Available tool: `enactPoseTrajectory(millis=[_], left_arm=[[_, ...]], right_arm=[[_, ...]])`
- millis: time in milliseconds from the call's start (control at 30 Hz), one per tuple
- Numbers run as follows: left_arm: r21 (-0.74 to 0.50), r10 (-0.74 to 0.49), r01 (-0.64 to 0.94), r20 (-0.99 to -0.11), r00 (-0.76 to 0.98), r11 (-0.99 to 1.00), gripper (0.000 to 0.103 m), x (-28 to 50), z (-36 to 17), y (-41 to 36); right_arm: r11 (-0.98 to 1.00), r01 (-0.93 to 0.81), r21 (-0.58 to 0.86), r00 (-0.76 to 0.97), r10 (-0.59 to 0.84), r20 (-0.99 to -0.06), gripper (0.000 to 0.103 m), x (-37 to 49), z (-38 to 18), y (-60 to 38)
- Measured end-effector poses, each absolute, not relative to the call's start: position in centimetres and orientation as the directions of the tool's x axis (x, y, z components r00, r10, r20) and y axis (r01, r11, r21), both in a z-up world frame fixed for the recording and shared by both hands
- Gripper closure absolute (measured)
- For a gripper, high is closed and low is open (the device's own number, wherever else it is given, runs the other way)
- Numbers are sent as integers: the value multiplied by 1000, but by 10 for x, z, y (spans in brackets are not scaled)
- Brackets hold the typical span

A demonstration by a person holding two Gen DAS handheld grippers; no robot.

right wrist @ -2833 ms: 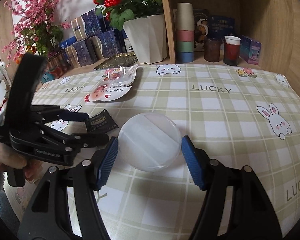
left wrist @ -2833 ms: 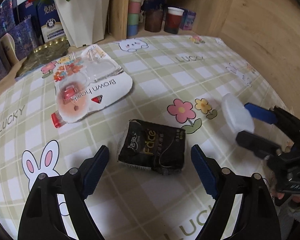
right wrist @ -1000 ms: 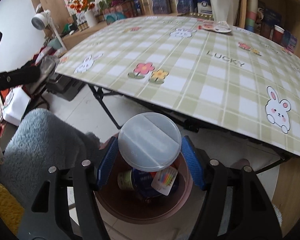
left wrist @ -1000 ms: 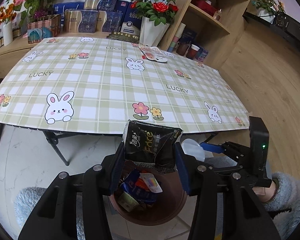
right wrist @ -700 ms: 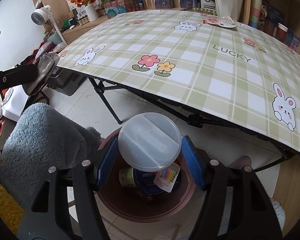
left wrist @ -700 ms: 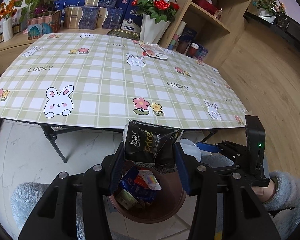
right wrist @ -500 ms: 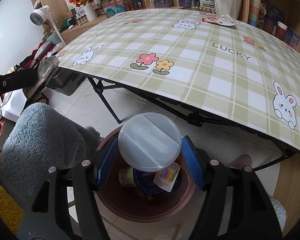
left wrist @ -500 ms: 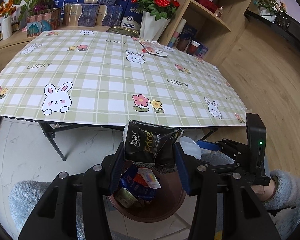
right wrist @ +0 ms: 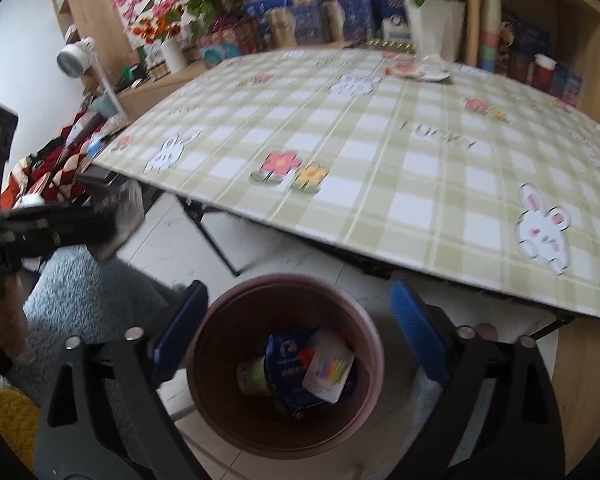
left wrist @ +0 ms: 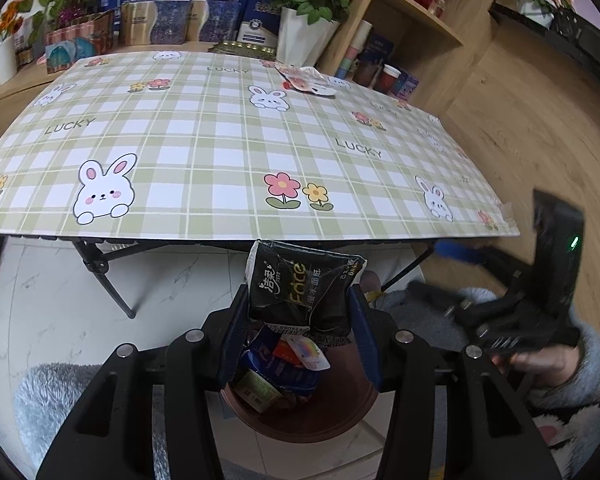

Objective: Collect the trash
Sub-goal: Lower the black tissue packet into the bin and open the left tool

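Note:
A black tissue pack (left wrist: 300, 276) printed "Face" is pinched between the blue pads of my left gripper (left wrist: 300, 304), which is shut on it just above a brown bin (left wrist: 300, 432). The same bin (right wrist: 284, 280) sits right under my right gripper (right wrist: 298, 332), whose jaws are opening with nothing between them. Inside lie a blue packet (right wrist: 288, 364), a striped card (right wrist: 328, 368) and a green cup. The clear lid is out of sight. A white and red wrapper (left wrist: 306, 82) lies at the far side of the table.
The plaid table (left wrist: 220, 140) overhangs the bin, with its black folding legs (left wrist: 108, 280) close behind. A white flower pot (left wrist: 300, 40), boxes and wooden shelves line the far edge. Grey fluffy sleeves flank the bin. My right gripper's blue finger (left wrist: 458, 254) shows right of the pack.
My right gripper has opened wide and the clear lid has left its jaws. It has also lifted slightly. The left gripper still holds the pack over the bin.

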State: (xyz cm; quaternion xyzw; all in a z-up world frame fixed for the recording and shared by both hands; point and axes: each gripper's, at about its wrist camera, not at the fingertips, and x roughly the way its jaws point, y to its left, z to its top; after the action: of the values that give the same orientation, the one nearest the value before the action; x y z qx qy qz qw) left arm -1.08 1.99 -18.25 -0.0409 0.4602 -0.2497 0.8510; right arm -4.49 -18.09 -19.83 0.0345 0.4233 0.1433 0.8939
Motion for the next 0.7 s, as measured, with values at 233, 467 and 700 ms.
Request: enactPoseTrajectory(millis=[233,467,700], left_arm=[[-276,-455,435,-803,386,857,53,-15,-208,5],[-257,-457,504,-828,326,825,51,-27,-225,-14],[-248,-471,522,-808,352,816,29,-33,-222,-16]], right_arm=[[972,-124,200,684,230,-693,6,-47,-170,-210],[976,-67,209,693,196,-694,6,-47,-166,-222],[980,-54,189,696,173,-697,6,-48,-169,-222]])
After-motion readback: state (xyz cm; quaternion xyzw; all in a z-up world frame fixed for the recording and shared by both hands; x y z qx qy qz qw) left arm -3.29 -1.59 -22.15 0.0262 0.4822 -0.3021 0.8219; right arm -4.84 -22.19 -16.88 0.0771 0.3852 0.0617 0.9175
